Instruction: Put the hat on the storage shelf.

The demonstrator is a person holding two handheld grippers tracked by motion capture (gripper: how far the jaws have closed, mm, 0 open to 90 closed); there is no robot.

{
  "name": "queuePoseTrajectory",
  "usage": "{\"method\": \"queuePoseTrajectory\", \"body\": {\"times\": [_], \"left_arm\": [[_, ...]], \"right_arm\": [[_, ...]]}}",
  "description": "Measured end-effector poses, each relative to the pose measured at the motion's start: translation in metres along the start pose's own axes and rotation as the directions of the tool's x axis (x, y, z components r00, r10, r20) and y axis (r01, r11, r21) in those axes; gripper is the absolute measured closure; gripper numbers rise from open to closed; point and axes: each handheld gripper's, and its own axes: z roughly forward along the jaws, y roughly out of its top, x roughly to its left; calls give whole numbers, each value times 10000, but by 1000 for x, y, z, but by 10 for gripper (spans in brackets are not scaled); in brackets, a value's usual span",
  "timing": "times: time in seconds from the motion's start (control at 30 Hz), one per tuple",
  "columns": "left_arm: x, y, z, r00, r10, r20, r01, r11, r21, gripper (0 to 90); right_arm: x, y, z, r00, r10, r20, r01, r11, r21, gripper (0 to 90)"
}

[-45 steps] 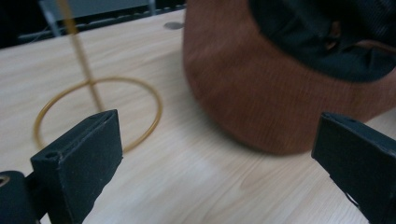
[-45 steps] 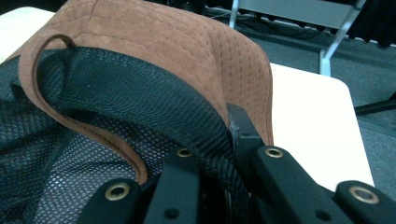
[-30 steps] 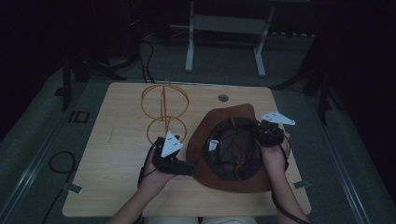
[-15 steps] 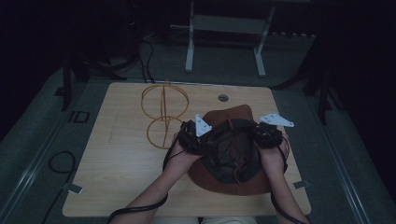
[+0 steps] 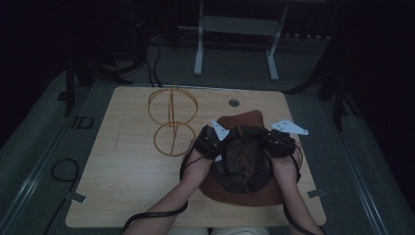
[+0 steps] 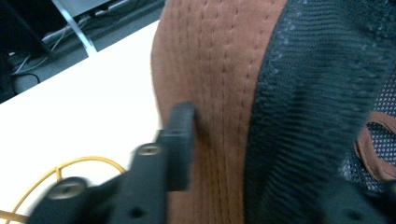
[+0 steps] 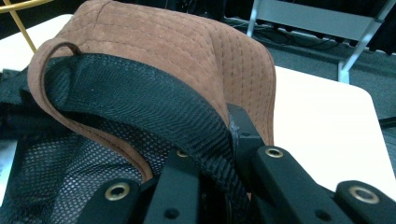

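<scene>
Two grippers had the hat point(image 5: 243, 169) between them, one per side: the brown suede hat sat crown-down, opening up, on the near right part of the table point(image 5: 122, 166), its black mesh lining point(image 6: 317, 93) facing up. The left gripper point(image 5: 209, 142) was at the hat's left edge, the right gripper point(image 5: 280, 143) at its right edge, so the hat's width ran straight from one to the other, both hands about equally near. In the right gripper view the jaws were clenched on the brim & sweatband, suede outside one finger point(image 7: 243, 128), mesh band over the other. In the left gripper view the jaws had just been closing, w/ the brim between them: the outer finger point(image 6: 180, 140) lay on the stitched suede underside, the other side was blurred behind the mesh, so a full pinch there can't be told for sure, tho it looked like a grip. The wire hat stand point(image 5: 171, 120) stood to the left of & beyond the left gripper, apart from the hat. Judgement: next move prob lifts the hat w/ both hands toward that stand, so the brim must stay level between the two grips
</scene>
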Motion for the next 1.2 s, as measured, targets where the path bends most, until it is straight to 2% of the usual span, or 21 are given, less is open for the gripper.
{"method": "queuePoseTrajectory", "body": {"times": [0.07, 0.13, 0.43, 0.47, 0.6, 0.67, 0.77, 0.8, 0.83, 0.87, 0.97, 1.0, 1.07, 1.1, 1.13, 1.17, 1.2], "left_arm": [[0, 1, 0, 10000, 33, -73, -33, 10000, -86, 791], [0, 2, -2, 9999, -65, -118, 64, 9998, -166, 851], [2, 9, -10, 9999, 13, -143, -21, 9984, -559, 866], [3, 10, -11, 10000, -62, -67, 58, 9981, -617, 866], [5, 15, -17, 10000, 82, 31, -79, 9962, -870, 868], [5, 17, -20, 9995, 301, -7, -301, 9952, -933, 869], [4, 19, -23, 9994, 336, 2, -335, 9945, -995, 869], [4, 20, -25, 9988, 489, -91, -496, 9932, -1050, 869], [4, 20, -26, 9984, 553, -145, -565, 9923, -1105, 869], [5, 20, -28, 9984, 559, -120, -569, 9916, -1158, 869], [9, 18, -32, 9988, 457, -160, -475, 9898, -1340, 869], [12, 16, -34, 9986, 500, -155, -517, 9889, -1393, 869], [16, 12, -39, 9981, 600, -131, -614, 9846, -1638, 869], [18, 10, -41, 9985, 536, -67, -540, 9842, -1686, 869], [22, 8, -45, 9985, 523, 189, -480, 9819, -1834, 869], [24, 5, -48, 9974, 661, 285, -588, 9769, -2053, 869], [26, 3, -51, 9970, 751, 163, -700, 9747, -2121, 869]], "right_arm": [[1, 0, -1, 10000, -19, -33, 19, 10000, -13, 840], [3, -1, -1, 10000, -58, -39, 57, 10000, -30, 840], [3, -3, -11, 9997, 32, -254, -38, 9997, -235, 811], [3, -3, -13, 9994, 37, -333, -45, 9997, -240, 796], [1, -8, -23, 9962, 67, -867, -84, 9998, -188, 726], [2, -12, -29, 9956, -12, -933, -10, 9997, -236, 699], [2, -15, -36, 9948, -82, -1013, 53, 9996, -287, 647], [1, -16, -39, 9933, -82, -1156, 42, 9994, -347, 623], [-2, -19, -49, 9883, 66, -1526, -136, 9989, -451, 536], [-2, -19, -49, 9883, 66, -1526, -136, 9989, -451, 536], [-4, -21, -64, 9807, -18, -1956, -93, 9984, -557, 437], [-8, -22, -78, 9755, -88, -2198, -79, 9972, -748, 402], [-11, -22, -83, 9753, -152, -2205, -24, 9969, -793, 393], [-14, -23, -88, 9766, -224, -2140, 37, 9962, -874, 391], [-19, -23, -92, 9774, -247, -2098, 52, 9956, -931, 391], [-30, -24, -98, 9809, -225, -1933, 40, 9954, -957, 392], [-30, -24, -98, 9809, -225, -1933, 40, 9954, -957, 392]]}}
